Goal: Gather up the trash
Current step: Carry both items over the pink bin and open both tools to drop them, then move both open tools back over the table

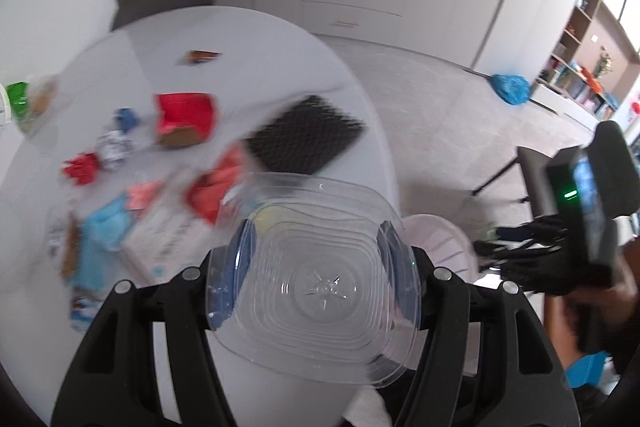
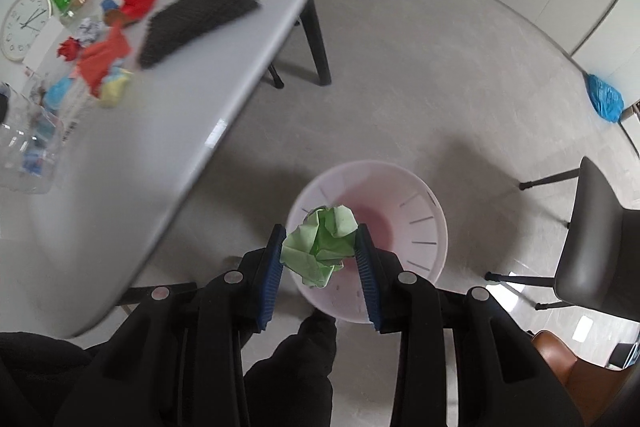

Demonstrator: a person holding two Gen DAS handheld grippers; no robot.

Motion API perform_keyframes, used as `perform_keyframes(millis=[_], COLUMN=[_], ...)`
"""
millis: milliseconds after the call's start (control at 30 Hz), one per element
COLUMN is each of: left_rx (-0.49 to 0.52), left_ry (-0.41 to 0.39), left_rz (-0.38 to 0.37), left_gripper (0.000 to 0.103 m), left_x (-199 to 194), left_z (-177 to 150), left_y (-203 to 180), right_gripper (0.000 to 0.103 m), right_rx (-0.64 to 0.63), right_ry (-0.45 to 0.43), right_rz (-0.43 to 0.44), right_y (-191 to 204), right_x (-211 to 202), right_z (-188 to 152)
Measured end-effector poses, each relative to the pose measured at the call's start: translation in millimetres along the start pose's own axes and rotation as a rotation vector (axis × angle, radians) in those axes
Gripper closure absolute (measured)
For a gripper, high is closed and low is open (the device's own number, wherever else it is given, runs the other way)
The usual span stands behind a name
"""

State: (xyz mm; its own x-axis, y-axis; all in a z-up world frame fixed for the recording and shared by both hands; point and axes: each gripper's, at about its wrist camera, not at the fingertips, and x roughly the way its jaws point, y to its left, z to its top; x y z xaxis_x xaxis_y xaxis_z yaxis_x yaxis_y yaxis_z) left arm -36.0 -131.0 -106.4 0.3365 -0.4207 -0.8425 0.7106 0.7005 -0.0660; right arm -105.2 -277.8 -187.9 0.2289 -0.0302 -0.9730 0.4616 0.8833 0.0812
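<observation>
Hanging past the table [image 2: 192, 155] edge, right gripper [image 2: 320, 247] clamps green paper [image 2: 320, 243] above the bin [image 2: 424, 227]; left gripper [image 1: 316, 267] clamps a clear container [image 1: 320, 279].

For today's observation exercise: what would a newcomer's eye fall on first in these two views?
The crumpled green paper, clamped in the right gripper directly above the white bin on the floor. Next, the clear plastic container held in the left gripper, with colourful scraps littering the white table behind.

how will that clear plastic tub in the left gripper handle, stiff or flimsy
Probably light and flexible: the clear plastic tub looks thin-walled, with ribbing. Its smooth sides might slip between the left gripper pads. It appears empty, so squeezing hard could buckle it.
</observation>
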Motion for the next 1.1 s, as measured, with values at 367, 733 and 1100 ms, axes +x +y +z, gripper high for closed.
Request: perform_keyframes(millis=[367,733,1100], left_rx=[0.131,0.224,0.194], left_ry=[0.098,0.213,0.148], left_rz=[-0.057,-0.159,-0.144], left_gripper=[0.041,0.031,0.010], left_x=[43.1,85.0,66.7], left_z=[13.3,11.0,22.3], left_y=[-98.1,-165.8,-162.8], right_gripper=[0.007,0.004,0.003], right_rx=[0.063,0.160,0.168], right_ry=[0.039,-0.037,-0.100], right_rz=[-0.054,-0.108,-0.107], right_y=[-63.0,-124.9,-126.2], right_x=[22.5,-14.0,-36.4], right_z=[-4.9,-6.9,-4.0])
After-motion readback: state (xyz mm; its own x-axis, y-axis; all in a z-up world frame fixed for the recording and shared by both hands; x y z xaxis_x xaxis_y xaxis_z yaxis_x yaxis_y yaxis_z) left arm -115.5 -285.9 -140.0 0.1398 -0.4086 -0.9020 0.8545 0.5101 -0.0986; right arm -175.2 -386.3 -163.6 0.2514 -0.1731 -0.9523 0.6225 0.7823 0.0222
